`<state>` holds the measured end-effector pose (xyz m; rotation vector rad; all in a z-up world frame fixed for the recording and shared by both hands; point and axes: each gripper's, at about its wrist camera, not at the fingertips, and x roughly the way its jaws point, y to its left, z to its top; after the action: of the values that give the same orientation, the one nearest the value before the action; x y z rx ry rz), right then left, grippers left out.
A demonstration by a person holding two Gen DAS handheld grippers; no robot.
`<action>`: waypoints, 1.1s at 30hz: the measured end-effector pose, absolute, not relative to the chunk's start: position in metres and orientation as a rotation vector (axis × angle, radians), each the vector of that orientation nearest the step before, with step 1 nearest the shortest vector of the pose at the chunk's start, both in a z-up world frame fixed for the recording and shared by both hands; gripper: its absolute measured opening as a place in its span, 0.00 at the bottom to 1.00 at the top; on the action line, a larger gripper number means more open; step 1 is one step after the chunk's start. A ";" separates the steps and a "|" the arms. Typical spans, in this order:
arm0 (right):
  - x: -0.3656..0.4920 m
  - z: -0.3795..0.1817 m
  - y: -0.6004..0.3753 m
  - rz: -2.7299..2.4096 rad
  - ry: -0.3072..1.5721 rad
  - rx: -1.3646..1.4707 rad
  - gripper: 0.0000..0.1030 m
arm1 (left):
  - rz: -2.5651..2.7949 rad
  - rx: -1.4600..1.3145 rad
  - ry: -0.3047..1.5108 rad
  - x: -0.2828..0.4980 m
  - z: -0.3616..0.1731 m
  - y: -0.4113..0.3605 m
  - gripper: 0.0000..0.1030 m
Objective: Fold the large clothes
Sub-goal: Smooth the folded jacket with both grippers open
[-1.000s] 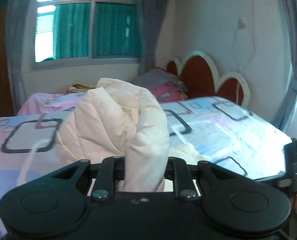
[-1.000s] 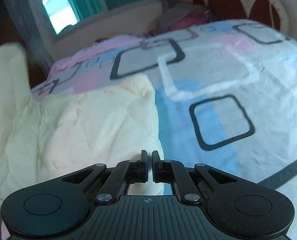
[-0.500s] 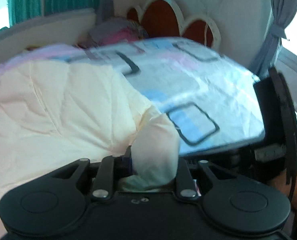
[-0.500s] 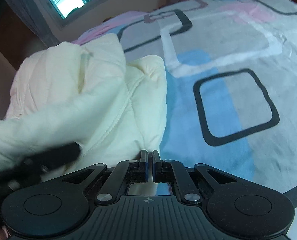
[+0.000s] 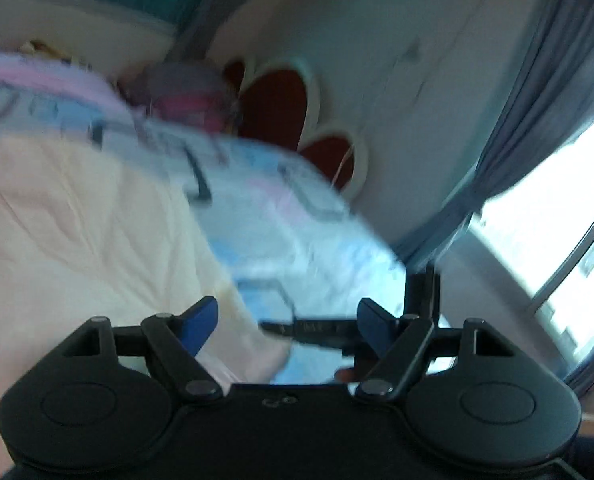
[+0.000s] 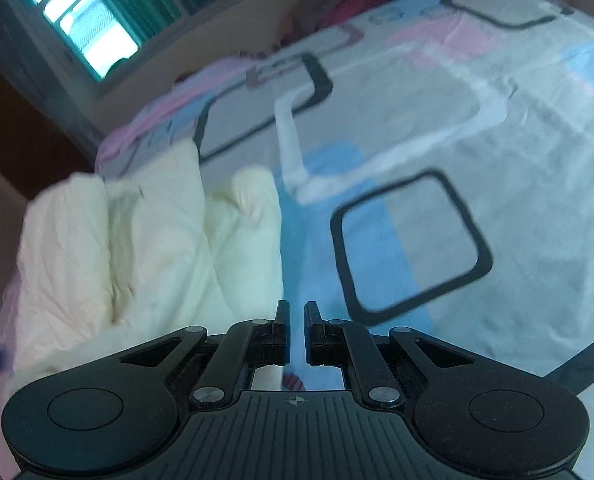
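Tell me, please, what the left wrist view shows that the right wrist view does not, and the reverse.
Only the left wrist view shows the left gripper, jaws wide apart and just opened with nothing pressed between them, the grey curtain beside a bright window, and part of the right gripper seen from outside. Only the right wrist view shows the green-curtained window clearly and the right gripper, jaws a narrow gap apart with no cloth in them. Both show the cream padded jacket lying on the patterned bedsheet and the red headboard.
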<state>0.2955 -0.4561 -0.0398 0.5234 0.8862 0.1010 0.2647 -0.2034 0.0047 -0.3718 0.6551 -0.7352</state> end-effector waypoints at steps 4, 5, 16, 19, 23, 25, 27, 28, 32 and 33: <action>0.297 -0.016 -0.445 0.142 0.780 0.524 0.81 | -0.536 -0.342 0.578 0.278 0.009 -0.146 0.58; 0.299 -0.011 -0.440 0.162 0.781 0.519 0.81 | -0.479 -0.358 0.586 0.285 0.004 -0.129 0.54; 0.334 0.022 -0.386 0.351 0.751 0.467 0.81 | -0.399 -0.376 0.642 0.333 -0.038 -0.091 0.30; 0.348 0.017 -0.374 0.395 0.764 0.437 0.81 | -0.430 -0.364 0.658 0.335 -0.045 -0.092 0.30; 0.369 0.001 -0.365 0.455 0.817 0.455 0.49 | -0.450 -0.334 0.662 0.342 -0.047 -0.102 0.30; 0.372 -0.007 -0.363 0.467 0.837 0.451 0.40 | -0.465 -0.326 0.667 0.346 -0.048 -0.107 0.30; 0.366 -0.010 -0.364 0.489 0.821 0.448 0.13 | -0.476 -0.311 0.673 0.348 -0.050 -0.112 0.30; 0.360 -0.010 -0.364 0.483 0.809 0.434 0.08 | -0.483 -0.303 0.675 0.349 -0.051 -0.115 0.30; 0.338 -0.024 -0.365 0.384 0.831 0.388 0.08 | -0.524 -0.245 0.691 0.355 -0.055 -0.137 0.30; 0.334 -0.031 -0.366 0.362 0.845 0.383 0.08 | -0.534 -0.215 0.703 0.357 -0.057 -0.147 0.30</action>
<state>0.3344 -0.3656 -0.0310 0.3827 0.8446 0.3621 0.3567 -0.1468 -0.0569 -0.2148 0.7028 -0.5340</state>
